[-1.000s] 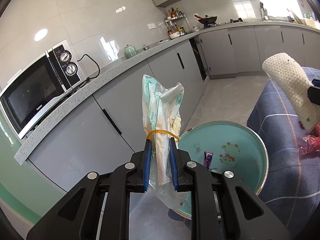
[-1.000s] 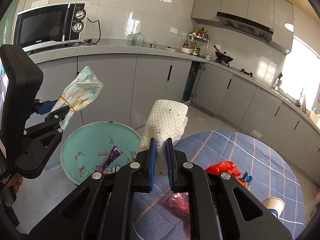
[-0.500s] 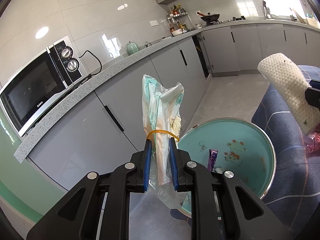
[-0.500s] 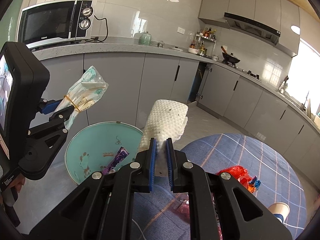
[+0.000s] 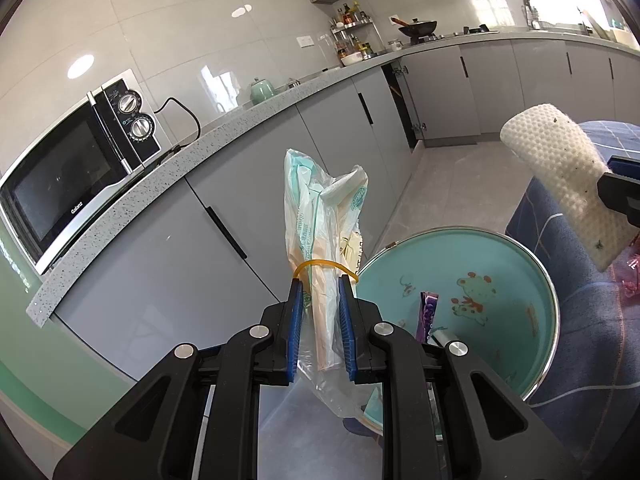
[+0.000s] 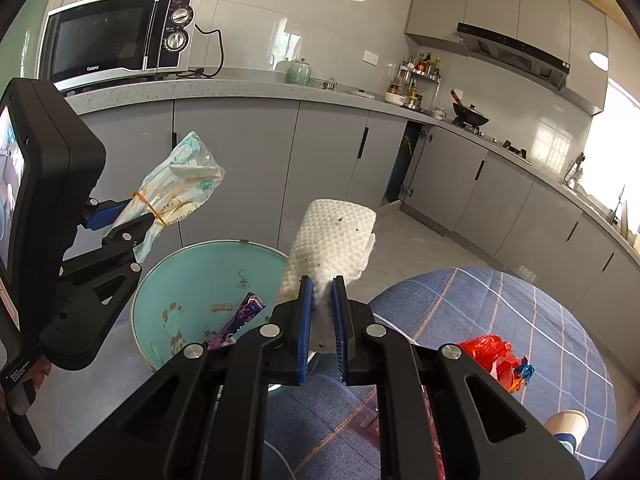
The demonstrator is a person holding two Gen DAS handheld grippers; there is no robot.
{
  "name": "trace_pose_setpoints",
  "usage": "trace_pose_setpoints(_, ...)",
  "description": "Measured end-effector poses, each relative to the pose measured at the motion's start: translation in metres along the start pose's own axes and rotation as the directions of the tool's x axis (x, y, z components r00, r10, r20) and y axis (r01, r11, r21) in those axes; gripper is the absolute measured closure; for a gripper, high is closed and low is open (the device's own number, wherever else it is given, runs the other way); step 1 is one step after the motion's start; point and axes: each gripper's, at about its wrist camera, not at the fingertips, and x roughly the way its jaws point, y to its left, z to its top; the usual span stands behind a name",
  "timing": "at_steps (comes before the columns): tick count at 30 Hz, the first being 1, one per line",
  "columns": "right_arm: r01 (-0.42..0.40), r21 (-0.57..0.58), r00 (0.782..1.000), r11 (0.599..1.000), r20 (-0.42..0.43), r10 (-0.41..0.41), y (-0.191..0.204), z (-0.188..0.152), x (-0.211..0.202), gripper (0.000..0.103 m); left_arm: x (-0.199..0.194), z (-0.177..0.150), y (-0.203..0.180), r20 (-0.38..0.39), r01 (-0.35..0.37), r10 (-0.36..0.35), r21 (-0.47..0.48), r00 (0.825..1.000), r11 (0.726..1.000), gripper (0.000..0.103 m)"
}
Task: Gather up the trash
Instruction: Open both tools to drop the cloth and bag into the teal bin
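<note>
My left gripper [image 5: 319, 312] is shut on a clear plastic bag [image 5: 324, 224] tied with a yellow rubber band, held upright left of a teal basin [image 5: 516, 360]. The basin [image 6: 152, 312] stands on the floor and holds a purple wrapper [image 5: 426, 314], which also shows in the right wrist view [image 6: 240, 320]. My right gripper [image 6: 321, 320] is shut on a white dimpled foam sheet [image 6: 332, 240], held above the basin's right rim. The bag [image 6: 180, 184] and left gripper [image 6: 124, 222] show at the left of the right wrist view; the foam sheet [image 5: 560, 172] shows at the right of the left wrist view.
A round table with a blue checked cloth [image 6: 500, 320] carries a red wrapper [image 6: 492, 358] and a paper cup [image 6: 568, 426]. Grey cabinets [image 5: 360, 128] and a counter with a microwave [image 6: 116, 36] run behind. The floor [image 5: 452, 184] is light grey.
Both grippers have drifted slightly while keeping their grip. The basin looks a little larger and nearer in both views.
</note>
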Motion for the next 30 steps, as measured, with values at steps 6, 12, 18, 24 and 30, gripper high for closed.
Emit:
trace_pose_setpoints(6,-0.016,-0.008,1.000,1.000,-0.009,0.015,0.004,-0.003,0.006,0.092,0.003,-0.002,-0.002,-0.009,0.001,-0.001,0.005,1.000,1.000,0.084)
trace_pose_setpoints(12,-0.036,-0.013,0.999,0.999,-0.026,0.036,0.005,-0.006,0.012,0.092,0.005,-0.003,-0.005,-0.015,0.009,-0.009,0.015,1.000,1.000,0.084)
trace_pose_setpoints(18,-0.063,-0.032,0.998,0.998,-0.029,0.062,0.013,-0.005,0.018,0.088,0.006,-0.003,-0.005,-0.015,0.019,-0.019,0.010,1.000,1.000,0.079)
trace_pose_setpoints(24,-0.055,-0.026,0.998,0.998,-0.026,0.054,0.013,-0.008,0.022,0.066,0.009,-0.006,-0.010,-0.025,0.026,-0.025,0.024,0.999,0.999,0.067)
trace_pose_setpoints(30,-0.042,-0.016,0.999,0.999,-0.028,0.041,0.010,-0.012,0.021,0.057,0.009,-0.007,-0.012,-0.020,0.022,-0.022,0.029,1.000,0.999,0.047)
